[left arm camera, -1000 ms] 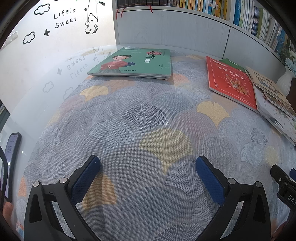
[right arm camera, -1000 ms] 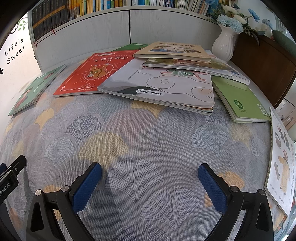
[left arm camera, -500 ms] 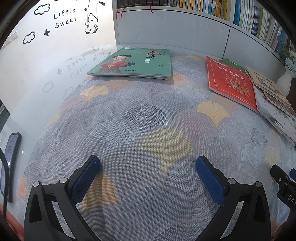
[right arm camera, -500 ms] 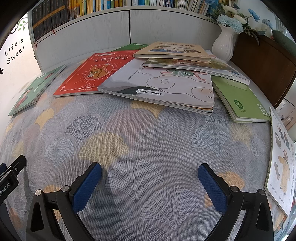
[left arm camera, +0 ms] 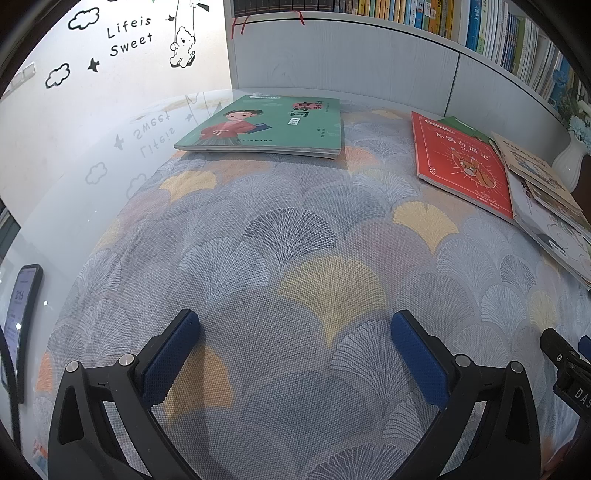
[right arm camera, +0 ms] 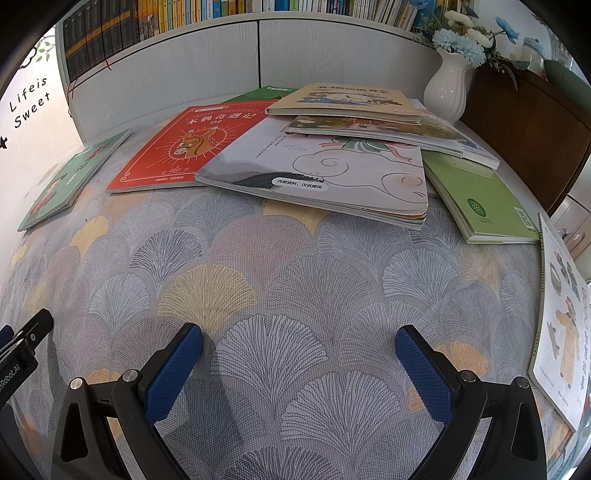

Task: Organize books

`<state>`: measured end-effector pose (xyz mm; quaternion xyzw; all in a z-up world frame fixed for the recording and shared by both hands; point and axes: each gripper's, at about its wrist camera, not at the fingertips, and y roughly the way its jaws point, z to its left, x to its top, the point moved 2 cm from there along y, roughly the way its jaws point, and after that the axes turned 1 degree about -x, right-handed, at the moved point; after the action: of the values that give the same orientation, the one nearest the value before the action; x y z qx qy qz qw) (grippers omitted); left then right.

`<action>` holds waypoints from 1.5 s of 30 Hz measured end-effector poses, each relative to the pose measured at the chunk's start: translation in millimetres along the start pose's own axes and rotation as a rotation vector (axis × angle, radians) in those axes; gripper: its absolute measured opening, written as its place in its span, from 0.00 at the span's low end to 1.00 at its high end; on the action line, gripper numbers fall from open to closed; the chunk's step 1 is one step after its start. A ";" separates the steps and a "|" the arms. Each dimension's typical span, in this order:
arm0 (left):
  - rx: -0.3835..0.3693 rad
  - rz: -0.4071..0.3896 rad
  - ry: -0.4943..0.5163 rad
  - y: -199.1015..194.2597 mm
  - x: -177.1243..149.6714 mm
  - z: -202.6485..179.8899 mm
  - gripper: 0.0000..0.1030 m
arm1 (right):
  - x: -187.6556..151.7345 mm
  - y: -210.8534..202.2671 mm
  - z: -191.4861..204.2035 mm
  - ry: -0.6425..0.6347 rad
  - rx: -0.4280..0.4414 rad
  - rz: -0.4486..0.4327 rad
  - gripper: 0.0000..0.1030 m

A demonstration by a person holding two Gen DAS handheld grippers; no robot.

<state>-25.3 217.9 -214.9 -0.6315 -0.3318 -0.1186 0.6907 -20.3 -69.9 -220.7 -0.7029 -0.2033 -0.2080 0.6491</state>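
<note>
Both grippers hang over the patterned cloth — the left gripper and the right gripper each spread wide, holding nothing. Against the red book as landmark: the green book lies apart to its left, and the white cloud-cover book overlaps its right edge, with a tan book topping that heap.

The phone is cut by the left edge of the left wrist view, and its screen text is too small to read. The dark green book is mostly hidden under the red book. The illustrated book is cut by the right edge. The spine titles on the bookshelf are too small to tell.
</note>
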 end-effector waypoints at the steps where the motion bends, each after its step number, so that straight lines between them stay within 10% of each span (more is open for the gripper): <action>1: 0.000 0.000 0.000 0.1 0.1 -0.1 1.00 | 0.0 0.1 0.0 0.000 0.000 0.000 1.00; 45: -0.067 0.114 0.093 2.4 8.0 7.0 1.00 | 0.2 2.4 1.5 0.010 0.009 0.000 1.00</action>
<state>-20.0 227.0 -212.1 -0.6658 -0.2585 -0.1192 0.6897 -18.8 -68.6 -222.7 -0.6988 -0.2009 -0.2105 0.6534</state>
